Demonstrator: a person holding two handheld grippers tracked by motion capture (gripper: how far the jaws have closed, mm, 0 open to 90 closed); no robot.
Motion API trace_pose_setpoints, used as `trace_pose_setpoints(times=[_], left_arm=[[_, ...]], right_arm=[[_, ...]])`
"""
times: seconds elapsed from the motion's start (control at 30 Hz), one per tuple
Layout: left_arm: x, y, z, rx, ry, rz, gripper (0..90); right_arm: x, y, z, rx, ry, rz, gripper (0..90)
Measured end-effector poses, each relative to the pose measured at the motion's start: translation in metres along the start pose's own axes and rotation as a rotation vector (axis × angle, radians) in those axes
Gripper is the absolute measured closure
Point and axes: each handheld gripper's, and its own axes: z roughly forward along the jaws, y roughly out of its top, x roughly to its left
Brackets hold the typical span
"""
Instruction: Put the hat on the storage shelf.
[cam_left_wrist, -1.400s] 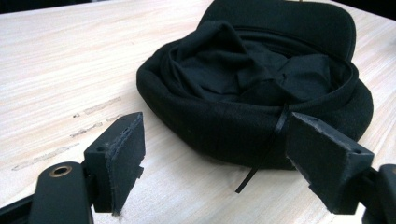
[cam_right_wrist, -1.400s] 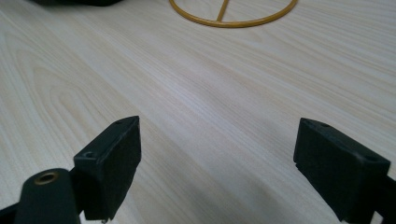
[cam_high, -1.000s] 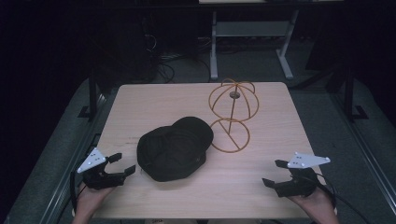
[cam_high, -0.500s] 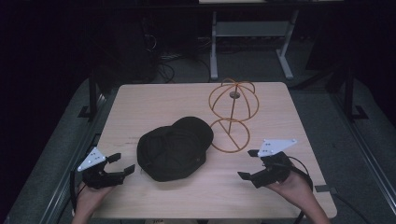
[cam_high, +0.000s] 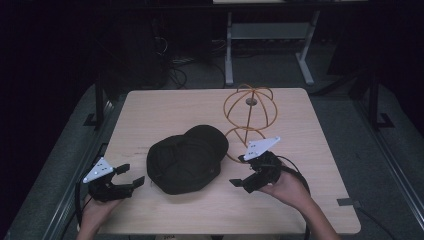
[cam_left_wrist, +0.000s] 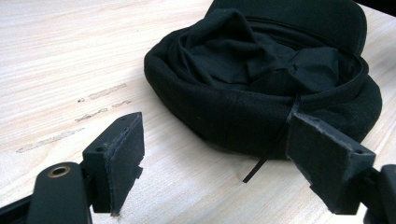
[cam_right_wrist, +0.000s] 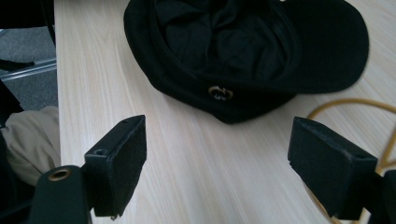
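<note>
A black cap (cam_high: 187, 160) lies upside down near the middle of the light wooden table (cam_high: 165, 115). Behind it to the right stands an orange wire hat stand (cam_high: 248, 107), a ball on a ring base. My left gripper (cam_high: 131, 176) rests open at the table's front left, pointing at the cap (cam_left_wrist: 261, 84) a short way off. My right gripper (cam_high: 241, 176) hovers just right of the cap (cam_right_wrist: 243, 46), facing its brass buckle (cam_right_wrist: 220, 92). Its jaws stand wide and have just been closing a little, with nothing between them. Part of the stand's ring (cam_right_wrist: 348, 101) curves by its right jaw.
The table's front edge runs just below both hands. A black cable (cam_high: 295, 172) trails from the right gripper. Beyond the table's far edge stand white desk legs (cam_high: 229, 55) on a dark floor. A trouser leg (cam_right_wrist: 28, 135) shows past the table's edge.
My right hand has carried its gripper leftward from the table's right side to just beside the cap, rising slightly. The left gripper, cap and stand have stayed put.
</note>
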Motion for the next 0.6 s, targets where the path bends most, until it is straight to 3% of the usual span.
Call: trace_pose_setpoints(times=[0.6], left_arm=[[0.003, 0.000, 0.002, -0.001, -0.009, -0.010, 19.2]], right_arm=[[0.006, 0.042, 0.042, 0.028, 0.061, -0.080, 21.3]])
